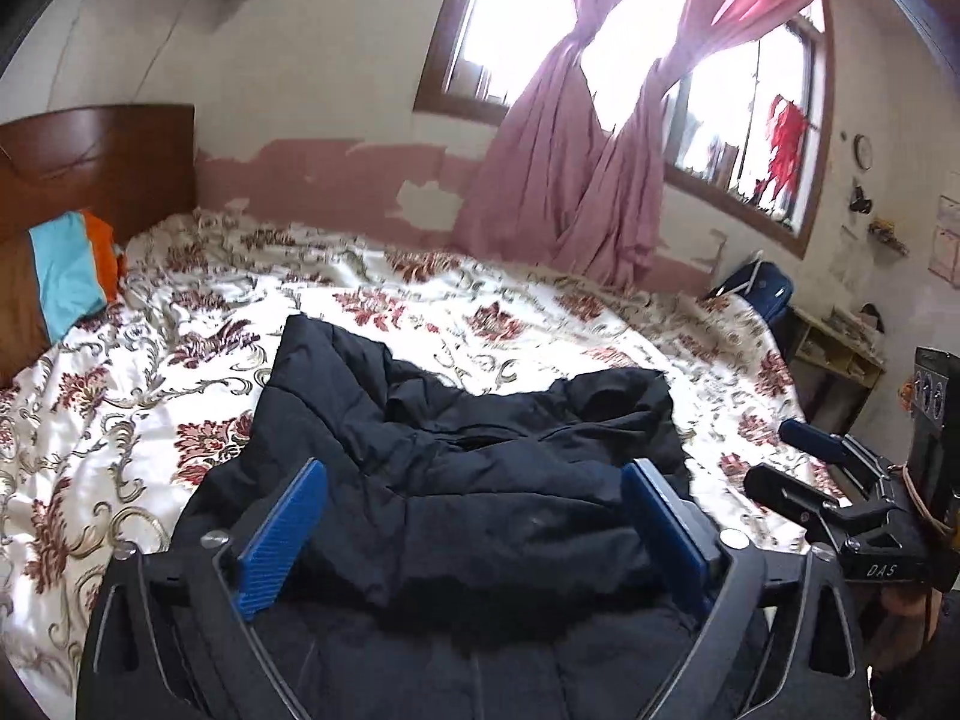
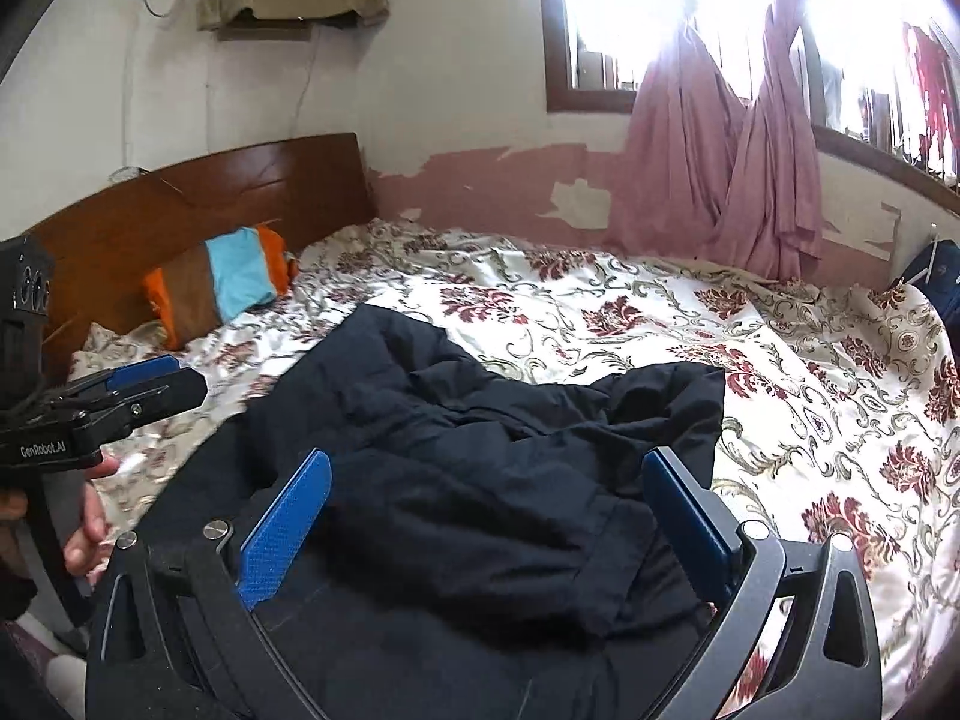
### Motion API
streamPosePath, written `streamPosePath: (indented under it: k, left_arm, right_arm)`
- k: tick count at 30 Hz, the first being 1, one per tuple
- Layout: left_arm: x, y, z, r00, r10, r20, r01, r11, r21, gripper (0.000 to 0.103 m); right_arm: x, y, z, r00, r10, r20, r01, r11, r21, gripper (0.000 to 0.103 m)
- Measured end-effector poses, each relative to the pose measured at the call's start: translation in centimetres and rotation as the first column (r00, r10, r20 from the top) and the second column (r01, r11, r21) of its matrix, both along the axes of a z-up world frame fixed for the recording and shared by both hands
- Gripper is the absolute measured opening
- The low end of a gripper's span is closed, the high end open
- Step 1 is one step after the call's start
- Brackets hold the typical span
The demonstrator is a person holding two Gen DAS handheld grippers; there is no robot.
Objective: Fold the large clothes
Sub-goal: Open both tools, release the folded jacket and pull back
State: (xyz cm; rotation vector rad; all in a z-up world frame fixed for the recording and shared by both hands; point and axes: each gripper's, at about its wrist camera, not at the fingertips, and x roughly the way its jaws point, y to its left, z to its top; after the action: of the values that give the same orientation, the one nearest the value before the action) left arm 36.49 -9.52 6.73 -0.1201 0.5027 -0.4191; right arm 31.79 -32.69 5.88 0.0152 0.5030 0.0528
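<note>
A dark navy padded jacket (image 1: 432,438) lies crumpled on the flowered bedspread (image 1: 180,324), near the front edge. It also shows in the right wrist view (image 2: 480,456). My left gripper (image 1: 474,480) is open, its blue pads (image 1: 282,534) spread wide above the jacket's near part, holding nothing. My right gripper (image 2: 486,480) is open in the same way over the jacket, blue pads (image 2: 288,528) apart. Each gripper shows in the other's view: the right one (image 1: 798,456) beside the jacket's right side, the left one (image 2: 162,381) at its left side.
A wooden headboard (image 2: 210,198) and a striped orange, brown and blue pillow (image 2: 222,282) stand at the bed's left end. Pink curtains (image 1: 570,180) hang at the window behind the bed. A blue bag (image 1: 756,291) and a low shelf (image 1: 840,342) stand at the right.
</note>
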Motion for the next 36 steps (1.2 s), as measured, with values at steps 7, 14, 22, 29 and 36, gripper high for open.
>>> streamPosePath:
  k: [7,14,22,29,36]
  left_arm:
    - [-5.9,0.8,0.5,0.996,0.031,0.086,-0.032,0.999,0.019,0.103]
    - [-9.9,2.9,-0.1,0.997,0.048,0.064,-0.047,0.999,-0.011,0.103]
    - [-14.9,5.0,-2.2,0.996,0.063,0.070,-0.067,0.996,0.056,0.103]
    - [-19.0,6.6,-5.3,0.992,0.075,0.101,-0.087,0.989,0.116,0.103]
    - [-23.1,7.0,-10.0,0.992,0.098,0.076,-0.111,0.975,0.192,0.103]
  right_arm:
    - [-5.4,0.9,0.6,0.999,0.023,0.026,-0.024,0.999,0.034,0.101]
    - [-10.3,2.2,0.2,0.998,0.039,0.048,-0.041,0.998,0.055,0.101]
    - [-15.1,4.4,-2.0,0.997,0.078,0.004,-0.078,0.995,0.062,0.101]
    - [-18.9,5.7,-4.9,0.993,0.114,-0.021,-0.113,0.993,0.035,0.101]
    - [-22.4,6.1,-8.4,0.994,0.100,-0.038,-0.102,0.994,-0.030,0.101]
